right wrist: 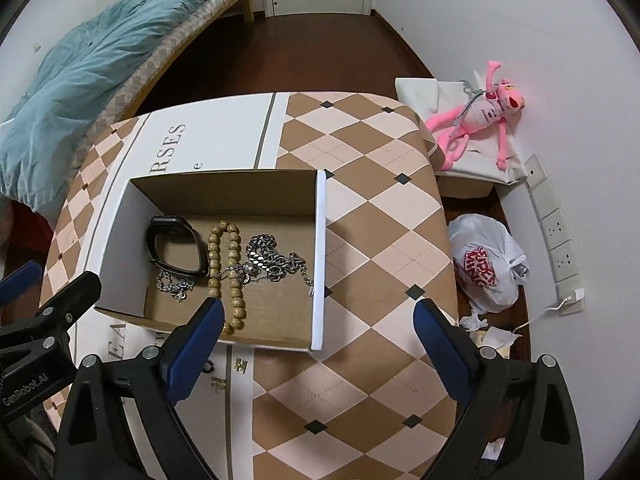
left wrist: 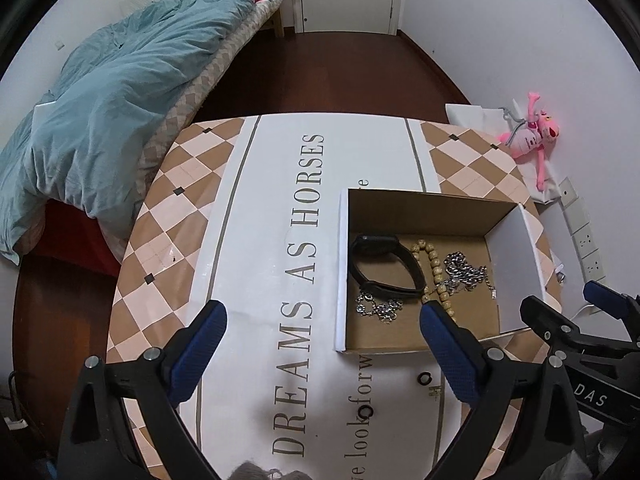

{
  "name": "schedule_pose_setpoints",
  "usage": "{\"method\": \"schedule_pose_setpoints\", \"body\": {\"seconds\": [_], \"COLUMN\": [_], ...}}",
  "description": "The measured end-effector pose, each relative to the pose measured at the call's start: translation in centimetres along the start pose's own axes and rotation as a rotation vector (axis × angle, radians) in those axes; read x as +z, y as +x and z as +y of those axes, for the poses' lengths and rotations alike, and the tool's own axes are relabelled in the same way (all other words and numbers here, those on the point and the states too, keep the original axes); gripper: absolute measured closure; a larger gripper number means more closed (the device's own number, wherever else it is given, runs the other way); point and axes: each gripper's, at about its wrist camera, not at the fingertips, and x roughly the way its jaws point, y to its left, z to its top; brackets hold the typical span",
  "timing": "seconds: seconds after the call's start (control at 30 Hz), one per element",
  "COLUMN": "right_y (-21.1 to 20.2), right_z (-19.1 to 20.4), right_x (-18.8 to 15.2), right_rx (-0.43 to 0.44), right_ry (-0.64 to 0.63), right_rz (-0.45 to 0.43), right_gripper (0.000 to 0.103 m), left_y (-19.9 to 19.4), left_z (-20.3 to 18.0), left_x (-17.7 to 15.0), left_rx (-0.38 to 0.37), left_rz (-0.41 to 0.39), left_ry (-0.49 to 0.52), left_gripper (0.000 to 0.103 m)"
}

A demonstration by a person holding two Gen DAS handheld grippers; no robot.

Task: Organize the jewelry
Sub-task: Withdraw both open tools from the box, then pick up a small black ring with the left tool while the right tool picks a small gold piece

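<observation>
An open cardboard box [left wrist: 416, 208] [right wrist: 320, 248] stands on the table. In it lie a black wristband [left wrist: 384, 264] [right wrist: 174, 250], a wooden bead string [left wrist: 434, 264] [right wrist: 224, 264], a thick silver chain [left wrist: 466, 270] [right wrist: 268, 256] and a thin silver chain [left wrist: 378, 306] [right wrist: 172, 286]. Two dark rings [left wrist: 425, 379] [left wrist: 366, 411] lie on the table in front of the box. My left gripper [left wrist: 322, 316] is open and empty above the table, left of the box front. My right gripper [right wrist: 316, 312] is open and empty above the box's right front corner.
The table has a checkered cloth with printed words [left wrist: 304, 240] [right wrist: 380, 216]. A bed with a blue duvet [left wrist: 120, 92] is to the left. A pink plush toy [right wrist: 480, 116], a white plastic bag [right wrist: 486, 268] and a power strip [right wrist: 556, 232] are on the right by the wall.
</observation>
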Motion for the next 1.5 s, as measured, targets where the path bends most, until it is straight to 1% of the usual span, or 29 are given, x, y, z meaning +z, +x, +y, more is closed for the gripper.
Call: {"method": "schedule_pose_setpoints", "body": {"seconds": [0.1,0.2,0.47,0.67,0.8,0.93,1.03,1.13,1.2,1.27,1.4,1.47,1.5], "right_y": [-1.2,-2.8,-8.2,-12.3,-14.3,-15.1,-14.8,-13.0,-11.2,-8.4,-3.3,-1.4,-0.2], "right_z": [-0.1,-0.1,-0.7,-1.0,-1.1,-1.2,-1.9,-2.8,-3.3,-3.7,-3.9,-3.4,-2.9], "right_x": [-0.3,-0.7,-2.2,-3.4,-4.1,-4.7,-5.4,-6.4,-7.1,-8.2,-10.2,-10.7,-10.9], "right_rx": [0.003,-0.013,-0.034,-0.026,-0.010,0.001,0.018,0.017,0.019,0.023,0.112,0.146,0.170], "right_ry": [0.010,0.011,0.033,0.044,0.052,0.056,0.077,0.101,0.110,0.122,0.150,0.147,0.144], "right_rz": [-0.020,-0.056,-0.169,-0.242,-0.273,-0.282,-0.264,-0.223,-0.189,-0.137,-0.044,-0.021,-0.008], "right_gripper": [0.006,0.005,0.006,0.006,0.006,0.006,0.005,0.005,0.005,0.006,0.007,0.017,0.020], "left_y": [-1.1,-2.7,-7.9,-10.6,-12.1,-12.6,-12.2,-11.2,-10.0,-8.4,-4.7,-2.7,-2.0], "left_z": [0.0,-0.1,-0.7,-1.1,-1.1,-0.9,-0.7,-0.4,-0.4,-0.3,0.0,0.4,0.5], "left_x": [-0.2,-0.3,-1.1,-2.1,-2.8,-3.3,-3.8,-4.7,-5.5,-6.4,-8.3,-9.1,-9.4], "left_rx": [-0.006,-0.009,-0.038,-0.058,-0.062,-0.070,-0.051,-0.013,0.011,0.033,0.069,0.077,0.077], "left_rz": [-0.019,-0.052,-0.144,-0.186,-0.216,-0.219,-0.203,-0.179,-0.160,-0.128,-0.048,-0.008,0.007], "left_ry": [-0.006,-0.009,0.001,0.008,0.006,-0.010,-0.015,-0.019,-0.014,-0.008,0.000,-0.009,-0.011], "left_gripper": [0.004,0.004,0.004,0.004,0.004,0.004,0.004,0.004,0.004,0.004,0.004,0.004,0.004]}}
